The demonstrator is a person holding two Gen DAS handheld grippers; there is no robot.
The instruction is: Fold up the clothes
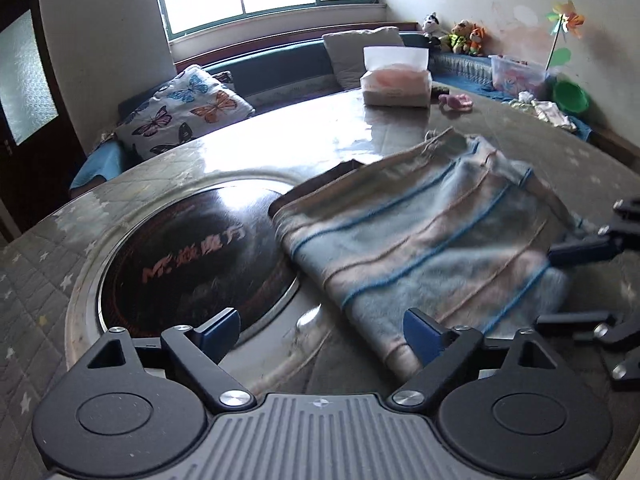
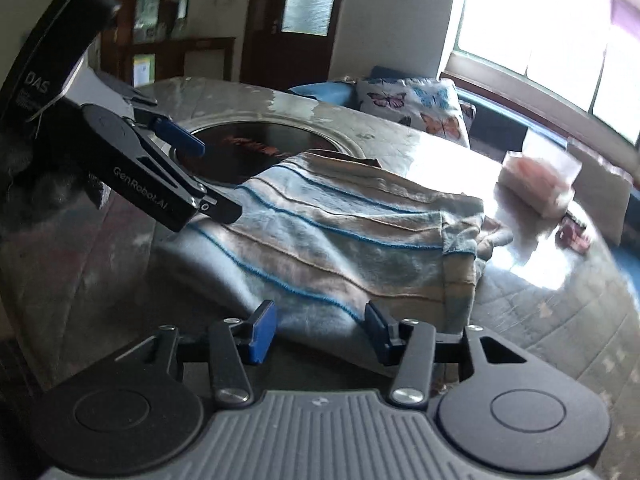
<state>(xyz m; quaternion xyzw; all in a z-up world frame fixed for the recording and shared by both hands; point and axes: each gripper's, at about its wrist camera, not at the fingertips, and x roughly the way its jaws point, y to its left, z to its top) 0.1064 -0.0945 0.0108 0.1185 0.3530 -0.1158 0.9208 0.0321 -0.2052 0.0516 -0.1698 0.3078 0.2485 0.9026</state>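
Both grippers' jaws gape empty over striped garment (image 1: 420, 240) on glossy table (image 1: 280, 148); cushioned window bench (image 1: 280, 76) behind.

A glossy round table (image 1: 312, 140) carries a folded striped garment (image 1: 420, 240), tissue pack (image 1: 396, 84) and pink toy (image 1: 456, 101).

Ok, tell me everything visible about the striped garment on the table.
The pale blue and beige striped fleecy garment looks soft, with thin blue lines and raised seams. It lies folded flat on the glossy round table, one corner overlapping the dark inset hob, and a hemmed sleeve or edge is folded across its far end. The left gripper and right gripper are both open at its near edge, neither clamping it.
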